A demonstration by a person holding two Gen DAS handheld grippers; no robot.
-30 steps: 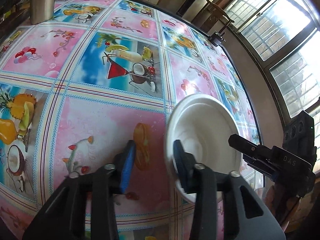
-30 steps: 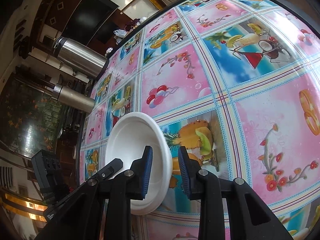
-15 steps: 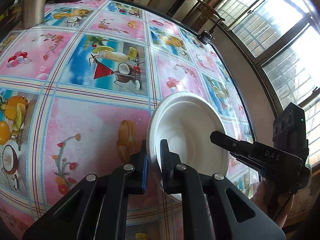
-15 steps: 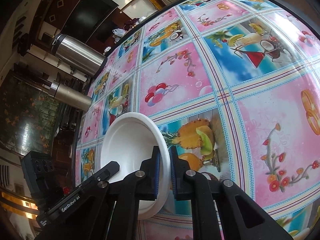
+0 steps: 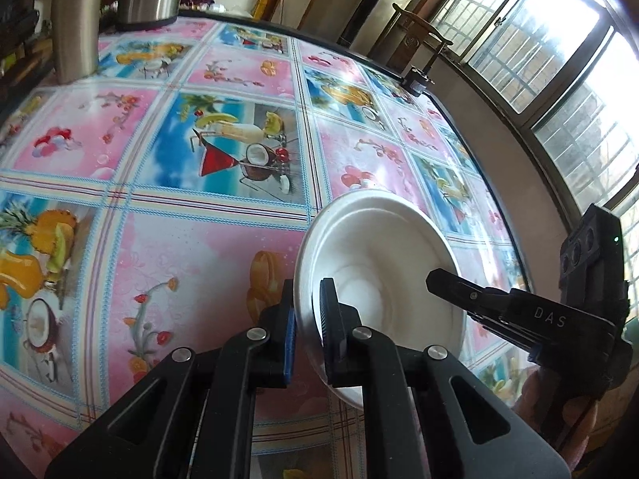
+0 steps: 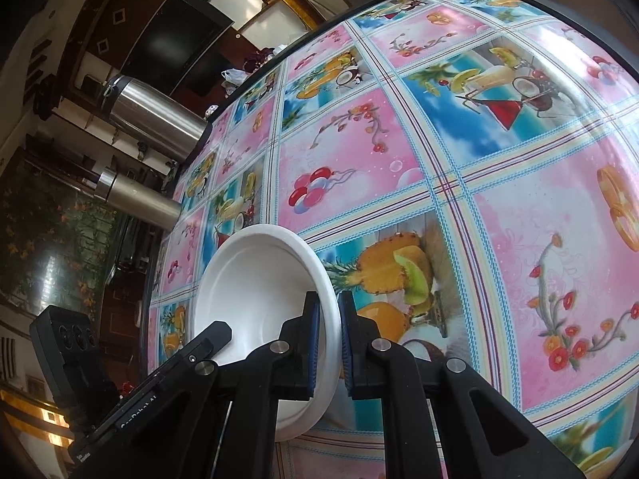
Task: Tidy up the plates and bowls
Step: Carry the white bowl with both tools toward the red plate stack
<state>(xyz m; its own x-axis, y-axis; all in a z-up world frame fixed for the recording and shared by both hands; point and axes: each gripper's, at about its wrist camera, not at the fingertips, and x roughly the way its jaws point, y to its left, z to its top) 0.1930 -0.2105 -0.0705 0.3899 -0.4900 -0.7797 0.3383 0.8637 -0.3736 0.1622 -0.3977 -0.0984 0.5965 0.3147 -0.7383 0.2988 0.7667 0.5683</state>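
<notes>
Two handheld grippers clamp white dishes by their rims above a table (image 5: 207, 239) covered in a bright fruit-print cloth. The left gripper (image 5: 306, 311) pinches the near-left rim of a deep white bowl (image 5: 383, 275), apparently tipping it up off the cloth. The right gripper (image 6: 328, 339) is closed on the right rim of a shallow white plate (image 6: 255, 279), held tilted at the table's near edge. Rim grips look chosen for stacking one in the other. Both reach forward, low over the table.
</notes>
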